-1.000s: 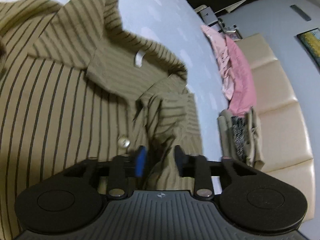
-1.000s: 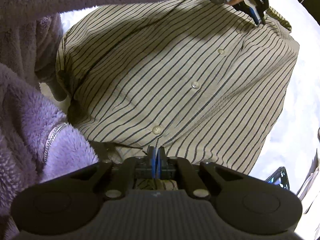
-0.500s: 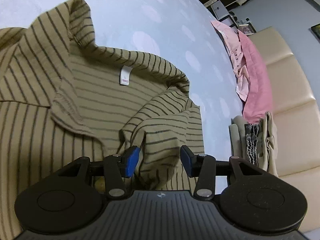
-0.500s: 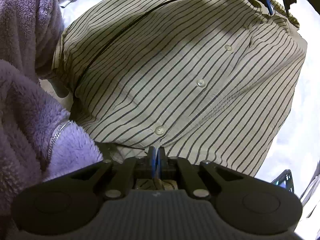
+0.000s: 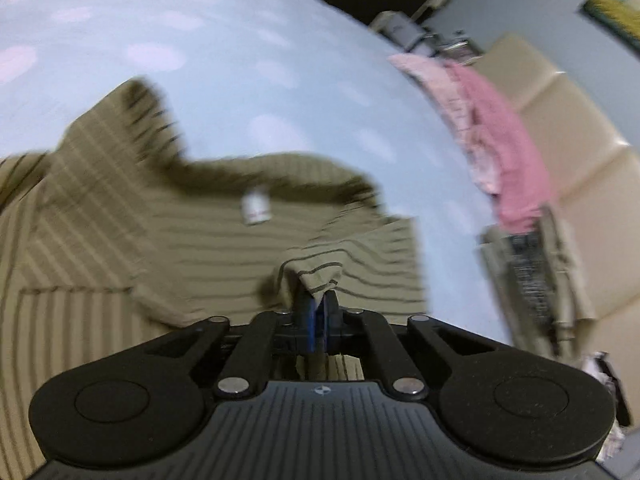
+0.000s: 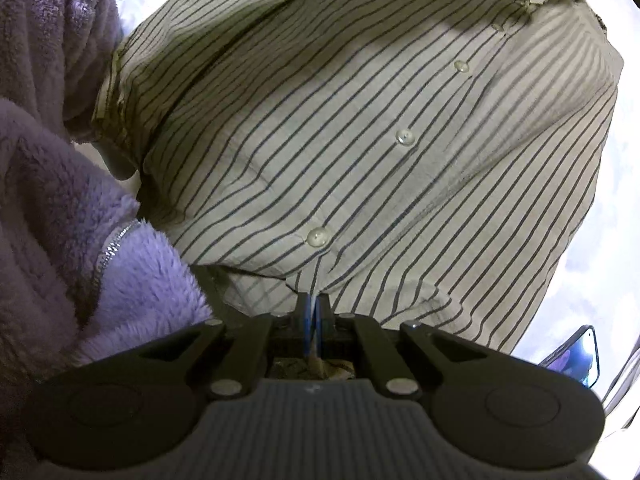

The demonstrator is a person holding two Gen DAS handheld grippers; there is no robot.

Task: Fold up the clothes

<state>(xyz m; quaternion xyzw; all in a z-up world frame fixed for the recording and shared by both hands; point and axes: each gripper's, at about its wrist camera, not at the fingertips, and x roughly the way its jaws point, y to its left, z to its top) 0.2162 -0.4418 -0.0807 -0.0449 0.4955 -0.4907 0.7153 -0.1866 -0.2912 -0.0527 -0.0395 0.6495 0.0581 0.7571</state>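
A pale blue bed sheet (image 5: pixel 248 40) with faint pink spots covers the work surface, and the striped shirt (image 6: pixel 360 140) lies spread across most of it, button placket up. Everything else is placed against that shirt. Beyond its collar end, well apart, a cream padded headboard (image 5: pixel 568 128) rises with a pink garment (image 5: pixel 504 136) draped at its foot and a folded pile of clothes (image 5: pixel 532 268) just below the pink one. On the shirt's other long side, a fluffy lilac sleeve (image 6: pixel 52 208) of the person presses against the hem corner. Past the shirt's far side edge a phone (image 6: pixel 580 356) lies on the sheet with its screen lit.

The left gripper (image 5: pixel 319 312) sits at the collar end, its blue-padded fingers pressed together on a pinch of striped collar fabric, which peaks up from the clamp; this view is motion-blurred. The right gripper (image 6: pixel 311 316) sits at the hem, fingers closed on the shirt's bottom edge just below the lowest button (image 6: pixel 318 237). Inside the open collar a small white label (image 5: pixel 256 209) shows.
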